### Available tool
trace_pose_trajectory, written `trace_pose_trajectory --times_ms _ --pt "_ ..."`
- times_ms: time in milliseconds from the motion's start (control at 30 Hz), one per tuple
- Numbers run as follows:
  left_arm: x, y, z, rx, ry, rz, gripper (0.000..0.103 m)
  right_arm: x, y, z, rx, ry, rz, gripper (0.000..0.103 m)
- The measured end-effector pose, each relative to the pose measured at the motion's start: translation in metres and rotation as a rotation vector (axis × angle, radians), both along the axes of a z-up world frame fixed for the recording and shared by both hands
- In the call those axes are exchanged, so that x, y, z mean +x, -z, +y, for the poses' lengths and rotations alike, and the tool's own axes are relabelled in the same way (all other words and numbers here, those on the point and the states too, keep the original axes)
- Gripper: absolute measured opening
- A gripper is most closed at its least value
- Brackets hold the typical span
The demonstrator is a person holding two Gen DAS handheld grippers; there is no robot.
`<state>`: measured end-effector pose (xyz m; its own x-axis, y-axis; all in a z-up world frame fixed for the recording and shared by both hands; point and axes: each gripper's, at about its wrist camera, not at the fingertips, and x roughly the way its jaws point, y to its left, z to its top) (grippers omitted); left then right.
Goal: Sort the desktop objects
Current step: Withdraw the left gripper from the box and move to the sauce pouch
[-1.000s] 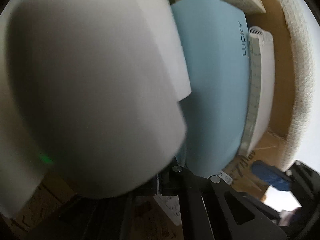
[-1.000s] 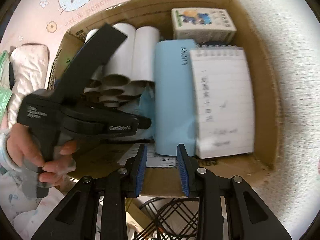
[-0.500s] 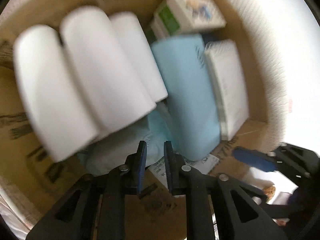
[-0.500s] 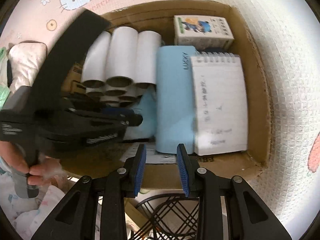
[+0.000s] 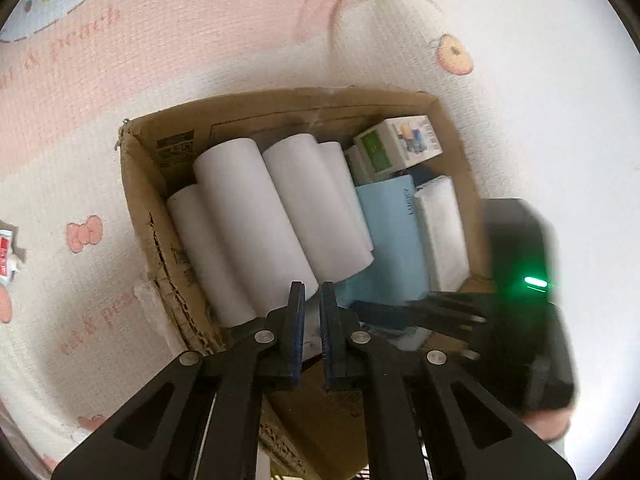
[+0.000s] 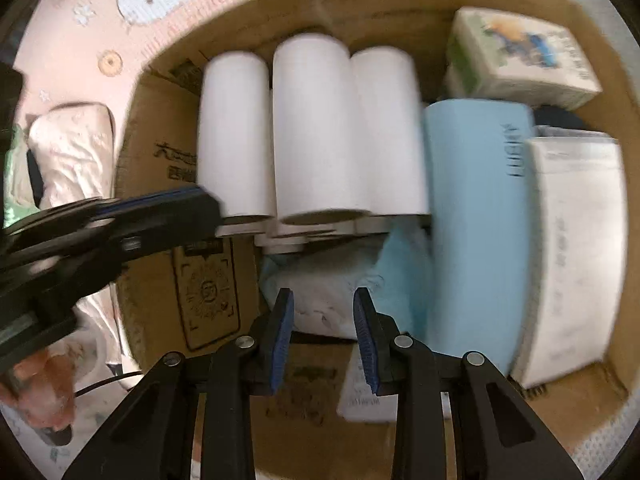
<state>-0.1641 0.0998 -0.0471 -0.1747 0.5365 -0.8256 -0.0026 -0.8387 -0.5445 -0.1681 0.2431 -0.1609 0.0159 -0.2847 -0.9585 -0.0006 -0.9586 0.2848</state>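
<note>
The left gripper [image 5: 311,312] has pulled up out of the cardboard box [image 5: 136,184], jaws closed and empty, leaving the white paper rolls [image 5: 256,216] stacked inside; the right gripper [image 6: 322,336], jaws also closed on nothing, hovers over the crumpled tissue [image 6: 332,280].

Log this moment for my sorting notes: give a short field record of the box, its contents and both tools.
container: cardboard box on a pink cartoon-print mat
left side of box: white paper rolls, lying side by side
middle: light blue case marked LUCKY
right side: white notepad
far corner: small printed carton
left tool: shut, nothing between its fingers
right tool: over the box, nothing between its fingers
</note>
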Motion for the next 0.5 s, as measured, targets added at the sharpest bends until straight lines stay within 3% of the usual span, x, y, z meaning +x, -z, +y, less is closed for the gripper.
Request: trace_pose_trajectory --times_ms 167,367,500 --pt "0.01 -0.003 0.003 0.104 0.057 0.051 0.008 -0.01 0.029 -0.011 -0.012 0.0 -0.079 0.028" --pt "0.013 -0.02 0.002 0.12 0.073 0.136 0.008 -0.019 0.044 -0.017 0.005 0.033 -0.103 0.028" --pt "0.011 -0.02 0.008 0.127 0.068 0.174 0.008 -0.015 0.04 -0.03 0.056 -0.012 -0.074 0.028"
